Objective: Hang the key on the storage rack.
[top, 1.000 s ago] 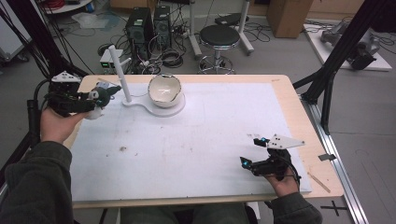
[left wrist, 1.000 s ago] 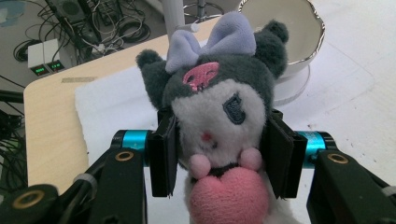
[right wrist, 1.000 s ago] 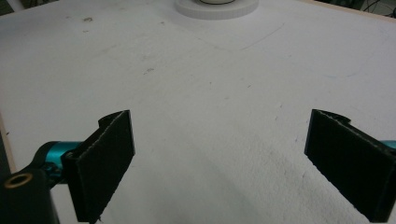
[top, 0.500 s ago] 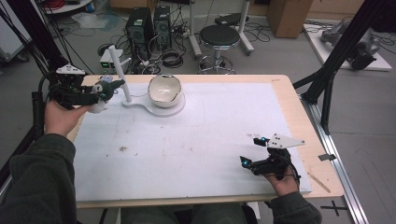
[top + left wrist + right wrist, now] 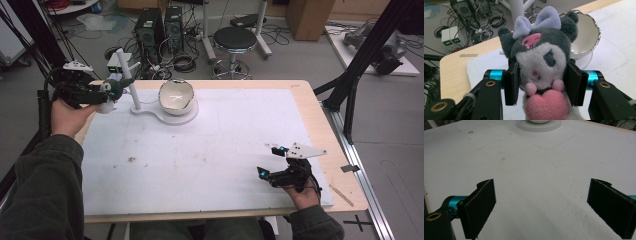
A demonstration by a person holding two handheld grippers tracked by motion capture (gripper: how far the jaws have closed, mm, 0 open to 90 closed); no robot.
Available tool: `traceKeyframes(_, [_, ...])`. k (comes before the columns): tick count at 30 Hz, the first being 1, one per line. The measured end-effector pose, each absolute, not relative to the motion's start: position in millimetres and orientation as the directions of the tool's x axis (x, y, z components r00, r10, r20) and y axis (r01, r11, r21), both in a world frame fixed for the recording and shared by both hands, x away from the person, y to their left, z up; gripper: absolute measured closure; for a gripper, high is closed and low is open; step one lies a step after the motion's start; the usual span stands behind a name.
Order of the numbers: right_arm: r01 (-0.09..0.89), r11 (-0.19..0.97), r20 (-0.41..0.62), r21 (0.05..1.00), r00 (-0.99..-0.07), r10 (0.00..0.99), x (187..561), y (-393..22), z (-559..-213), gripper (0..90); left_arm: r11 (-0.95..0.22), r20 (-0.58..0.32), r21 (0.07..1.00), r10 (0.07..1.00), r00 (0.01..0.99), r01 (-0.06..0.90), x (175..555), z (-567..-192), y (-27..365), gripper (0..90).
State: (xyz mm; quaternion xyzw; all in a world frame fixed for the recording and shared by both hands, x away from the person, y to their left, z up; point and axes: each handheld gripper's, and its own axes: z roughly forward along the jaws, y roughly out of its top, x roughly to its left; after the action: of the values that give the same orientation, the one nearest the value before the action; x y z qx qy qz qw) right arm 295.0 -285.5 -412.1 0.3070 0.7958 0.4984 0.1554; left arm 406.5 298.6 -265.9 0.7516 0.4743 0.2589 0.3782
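The left claw (image 5: 540, 82) squeezes a plush toy (image 5: 541, 65) by its head, above the bench's (image 5: 310, 107) far left corner beside a white peg stand (image 5: 131, 80). The right claw (image 5: 541, 207) rests open and empty. The soft head could slip free, or the toy could snag the stand.

table (image 5: 320, 115): light wood top, bare rim showing on the far and right edges
white mat (image 5: 225, 145): covers most of the table, faint smudges toward 8 o'clock
white stand (image 5: 165, 111): on the mat at 11 o'clock, flat base, upright peg post at its left end
bowl (image 5: 176, 95): white, tilted, sits on the stand's round end
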Motion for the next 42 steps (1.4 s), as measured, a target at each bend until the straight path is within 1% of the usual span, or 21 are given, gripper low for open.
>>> traceKeyframes(20, [0.33,0.309,0.061,0.892,-0.765,0.641,295.1,-286.3,-411.8,7.5,-0.22,0.016,0.825,0.93,0.366,0.521,425.7,-273.8,295.8,51.3])
traceKeyframes(30, [0.332,0.306,0.064,0.892,-0.764,0.642,294.5,-286.1,-411.5,7.5,-0.212,0.028,0.818,0.943,0.332,0.534,429.6,-280.0,299.2,51.1])
traceKeyframes(36, [0.325,0.31,0.059,0.893,-0.769,0.637,294.3,-286.1,-411.4,7.5,-0.172,-0.003,0.813,0.954,0.3,0.556,426.7,-294.7,307.4,50.8])
traceKeyframes(42, [0.329,0.311,0.06,0.892,-0.767,0.638,294.1,-285.0,-411.6,7.5,-0.143,-0.031,0.814,0.957,0.288,0.562,423.7,-306.4,313.7,50.0])
